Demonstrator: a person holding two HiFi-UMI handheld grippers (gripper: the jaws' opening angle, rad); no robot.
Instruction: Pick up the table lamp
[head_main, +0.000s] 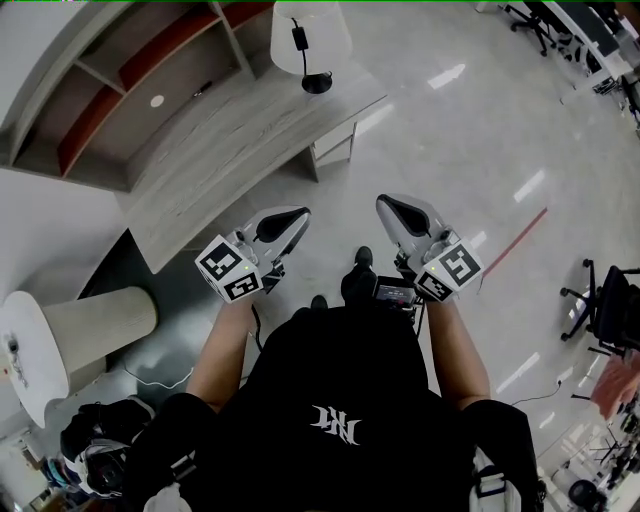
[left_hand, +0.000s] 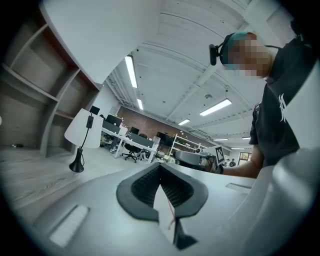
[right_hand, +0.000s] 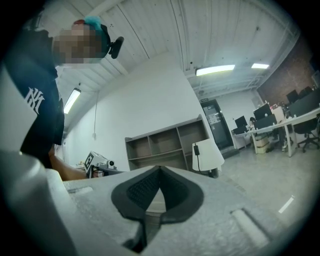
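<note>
Plainly, the task has barely begun. The table lamp (head_main: 311, 42) stands untouched at the top middle of the head view, near the right-hand end of the tabletop (head_main: 235, 145), with its black base close to that edge. Both tools are in the middle of the frame, well apart from the lamp. The left hand-held gripper (head_main: 298, 214) is clenched on nothing, and the right hand-held gripper (head_main: 388, 206) is likewise clenched and empty. In each gripper view the dark pads meet, with only the distant lamp beyond them. The approach, the opening of the jaws and the grasp itself are all left to do.

Room for moving looks generous. Bare floor (head_main: 450, 130) lies between the person and the tabletop's slanting front edge. The shelf unit (head_main: 120, 95) walls off the upper left, a round white stand (head_main: 40, 340) sits at lower left, and an office chair (head_main: 600, 310) sits at the right margin.
</note>
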